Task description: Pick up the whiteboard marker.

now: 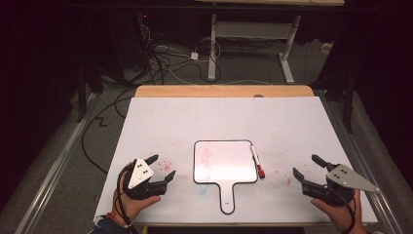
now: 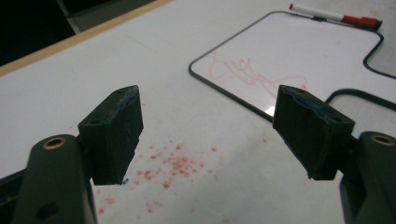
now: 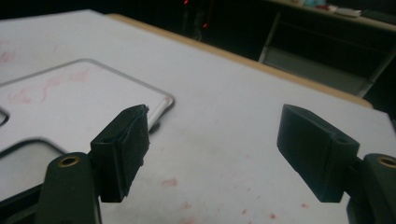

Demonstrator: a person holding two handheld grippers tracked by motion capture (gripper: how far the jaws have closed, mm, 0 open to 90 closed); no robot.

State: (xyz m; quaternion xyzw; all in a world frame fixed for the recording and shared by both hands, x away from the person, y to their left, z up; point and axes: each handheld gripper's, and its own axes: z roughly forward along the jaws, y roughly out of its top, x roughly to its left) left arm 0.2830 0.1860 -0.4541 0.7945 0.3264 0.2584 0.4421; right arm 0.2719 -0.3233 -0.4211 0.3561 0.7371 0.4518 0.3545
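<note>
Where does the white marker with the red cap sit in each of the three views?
High view: white marker with the red cap lies along the right edge of the small handled whiteboard, cap toward the person.
Left gripper view: the marker is at the top right, on the board's far edge.
Right gripper view: I cannot make it out.
Shared landmark: the red scribble on the board.

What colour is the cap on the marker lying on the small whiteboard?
Red, on a white-barrelled marker; clearest in the left gripper view.
</note>
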